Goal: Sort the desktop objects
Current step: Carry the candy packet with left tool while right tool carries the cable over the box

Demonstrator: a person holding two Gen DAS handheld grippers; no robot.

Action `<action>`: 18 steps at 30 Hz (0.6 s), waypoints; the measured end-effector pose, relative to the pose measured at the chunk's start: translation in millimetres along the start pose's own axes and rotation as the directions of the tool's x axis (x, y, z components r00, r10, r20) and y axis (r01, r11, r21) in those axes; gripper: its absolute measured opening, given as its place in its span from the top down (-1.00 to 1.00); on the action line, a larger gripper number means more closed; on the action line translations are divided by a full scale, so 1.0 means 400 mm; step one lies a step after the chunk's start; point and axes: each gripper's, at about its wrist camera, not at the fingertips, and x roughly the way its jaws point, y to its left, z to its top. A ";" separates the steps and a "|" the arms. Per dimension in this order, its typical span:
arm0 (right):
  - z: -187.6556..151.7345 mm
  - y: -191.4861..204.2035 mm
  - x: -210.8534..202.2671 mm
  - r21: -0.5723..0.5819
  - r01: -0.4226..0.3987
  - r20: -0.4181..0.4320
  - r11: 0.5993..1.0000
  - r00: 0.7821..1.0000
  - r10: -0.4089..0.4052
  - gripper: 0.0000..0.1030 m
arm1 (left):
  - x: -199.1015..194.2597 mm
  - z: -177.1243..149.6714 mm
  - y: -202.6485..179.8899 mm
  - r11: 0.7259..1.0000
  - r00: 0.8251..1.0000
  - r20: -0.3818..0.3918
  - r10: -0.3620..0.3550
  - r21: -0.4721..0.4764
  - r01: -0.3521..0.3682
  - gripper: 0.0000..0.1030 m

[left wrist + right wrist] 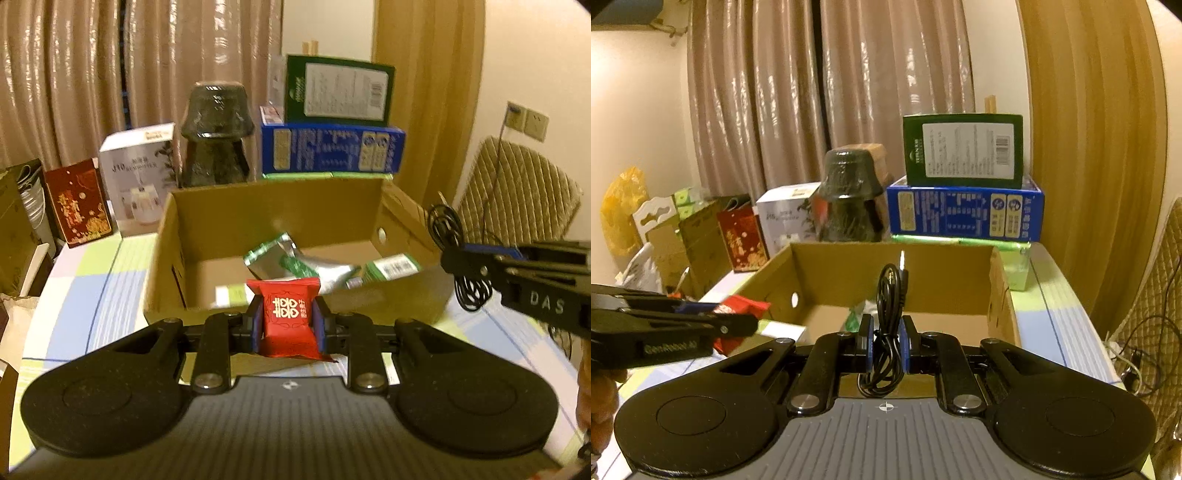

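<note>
While both pairs of tongs are held above the near edge, the tabletop [92, 280] under its checked cloth of pale blue, green and white is seen to carry an open cardboard box [207, 218], whose front wall lies just beyond the fingertips in both wrist views. Behind the box, a blue carton [332, 149] is stacked under a green carton [338, 92], and a dark glass lamp-shaped object [218, 136] is set to their left, with a white product box [138, 173] and a red gift bag [79, 203] further left. Inside the cardboard box, silver-and-green foil packets [295, 258] are scattered on the floor. The left tongs [288, 321] are closed firmly on a red candy packet [290, 314] printed with a white double-happiness character; the packet is pinched upright between the blue pads, clear of the tabletop and just short of the box's front wall. The right tongs [886, 341] are closed on a coiled black audio cable [888, 317], which is gripped at the middle of the coil, its loops hanging below the pads and its plug tip [902, 262] standing up above them, in front of the box opening.
</note>
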 end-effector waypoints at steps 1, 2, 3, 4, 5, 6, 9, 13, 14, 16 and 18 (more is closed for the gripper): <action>0.004 -0.003 0.006 0.003 0.005 0.003 1.000 1.000 -0.005 0.79 | 0.000 0.008 0.005 1.000 1.000 0.008 0.002 -0.007 -0.002 0.57; 0.009 -0.006 0.014 0.006 0.011 0.006 1.000 1.000 -0.011 0.79 | 0.001 0.017 0.009 1.000 1.000 0.016 0.004 -0.013 -0.004 0.57; 0.013 -0.009 0.022 0.010 0.018 0.008 1.000 1.000 -0.018 0.79 | 0.002 0.027 0.014 1.000 1.000 0.024 0.005 -0.017 -0.004 0.57; 0.016 -0.013 0.029 0.015 0.024 0.010 1.000 1.000 -0.024 0.79 | 0.005 0.036 0.018 1.000 1.000 0.031 0.006 -0.019 -0.005 0.57; 0.019 -0.016 0.037 0.021 0.033 0.013 0.999 0.999 -0.033 0.79 | 0.008 0.043 0.023 1.000 0.999 0.036 0.008 -0.021 -0.008 0.57; 0.022 -0.020 0.044 0.025 0.038 0.013 0.999 0.999 -0.038 0.79 | 0.012 0.051 0.027 1.000 0.999 0.041 0.011 -0.024 -0.010 0.57; 0.033 -0.027 0.066 0.040 0.045 0.013 0.998 0.999 -0.046 0.79 | 0.032 0.070 0.046 0.999 0.999 0.046 0.019 -0.036 -0.018 0.57; 0.042 -0.029 0.089 0.047 0.042 0.011 0.998 0.999 -0.042 0.79 | 0.062 0.088 0.080 0.997 0.999 0.041 0.019 -0.072 -0.016 0.57; 0.042 -0.028 0.093 0.048 0.041 0.010 0.998 0.999 -0.041 0.79 | 0.068 0.092 0.087 0.997 0.999 0.040 0.019 -0.077 -0.016 0.57; 0.045 -0.025 0.108 0.049 0.037 0.007 0.998 0.999 -0.038 0.79 | 0.081 0.099 0.098 0.997 0.999 0.038 0.025 -0.080 -0.022 0.57; 0.048 -0.022 0.124 0.051 0.033 0.004 0.998 0.999 -0.033 0.79 | 0.093 0.104 0.107 0.996 0.999 0.037 0.029 -0.085 -0.026 0.57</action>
